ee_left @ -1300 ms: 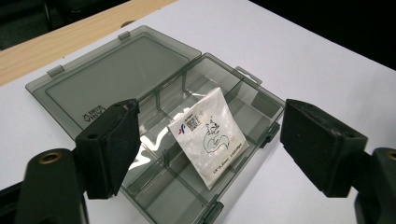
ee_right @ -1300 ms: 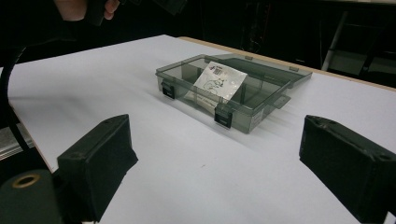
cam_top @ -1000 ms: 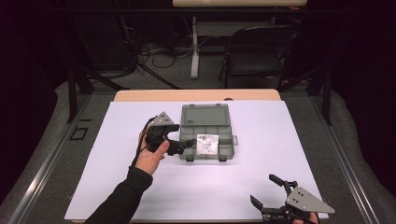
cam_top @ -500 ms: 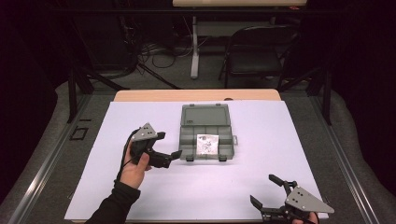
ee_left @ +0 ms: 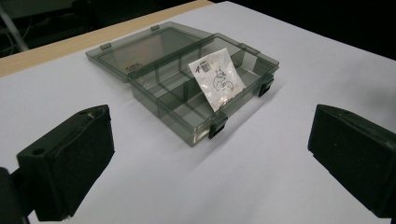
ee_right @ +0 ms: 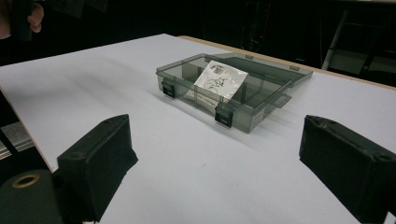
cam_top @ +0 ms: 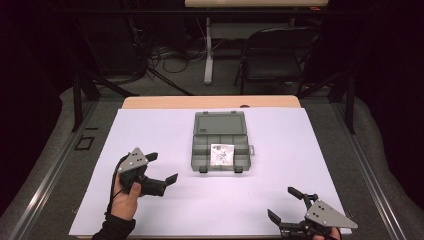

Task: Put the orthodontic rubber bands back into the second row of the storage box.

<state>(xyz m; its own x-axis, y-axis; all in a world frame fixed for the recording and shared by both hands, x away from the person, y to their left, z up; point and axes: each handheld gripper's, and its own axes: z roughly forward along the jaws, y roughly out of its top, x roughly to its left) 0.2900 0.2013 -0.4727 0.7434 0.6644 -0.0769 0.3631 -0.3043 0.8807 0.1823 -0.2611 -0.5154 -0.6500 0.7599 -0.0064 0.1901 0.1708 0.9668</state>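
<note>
Resting packet: the small printed foil packet [cam_top: 222, 154] lies tilted across the dividers of the open organiser box's [cam_top: 200, 150] tray, propped on their edges rather than flat in one compartment.
Box: grey translucent, near the middle of the white desk [cam_top: 165, 130], lid [cam_top: 220, 122] folded flat back so the compartments are reachable, latches [ee_left: 217, 126] facing the person.
Left tool [cam_top: 162, 167]: just left of the box and apart from it, jaws just opened wide, nothing between them; judged clear of the packet after a release.
Right tool [cam_top: 287, 205]: near the desk's front right edge, well apart, jaws wide and empty, seemingly parked out of the way.
</note>
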